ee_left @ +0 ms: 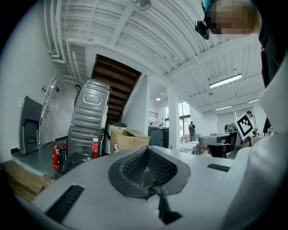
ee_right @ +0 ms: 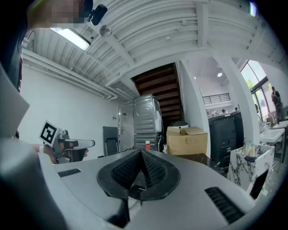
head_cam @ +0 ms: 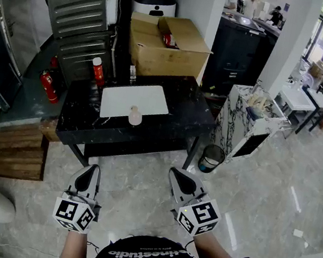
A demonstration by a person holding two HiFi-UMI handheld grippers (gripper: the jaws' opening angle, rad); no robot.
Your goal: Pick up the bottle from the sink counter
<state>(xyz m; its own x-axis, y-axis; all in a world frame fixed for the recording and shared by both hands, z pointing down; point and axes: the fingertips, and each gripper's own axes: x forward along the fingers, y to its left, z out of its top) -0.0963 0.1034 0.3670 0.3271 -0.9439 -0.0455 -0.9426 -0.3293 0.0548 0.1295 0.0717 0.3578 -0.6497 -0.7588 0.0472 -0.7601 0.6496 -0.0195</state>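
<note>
Lowest in the head view, your left gripper [head_cam: 88, 175] and right gripper [head_cam: 181, 181] are held side by side over the pale tiled floor, both aimed up the frame toward the counter. In each gripper view the ribbed pads are pressed together with nothing between them: left [ee_left: 146, 158], right [ee_right: 140, 164]. Each carries a cube with black-and-white square markers. White lettering runs across your dark shirt at the bottom edge, upside down and too small to read with any certainty.

Further up, at frame centre, stands the black sink counter [head_cam: 77, 118] with a white basin [head_cam: 135, 98] set into it. The small pale bottle [head_cam: 134, 115] stands upright at the basin's near edge, long axis vertical, narrow neck on top; no label can be made out on it. It is well apart from both grippers.

At the counter's far left corner, a red bottle [head_cam: 98, 70] with a white cap also stands upright; its print is unreadable. Behind the counter sits an open cardboard box [head_cam: 165, 49].
</note>
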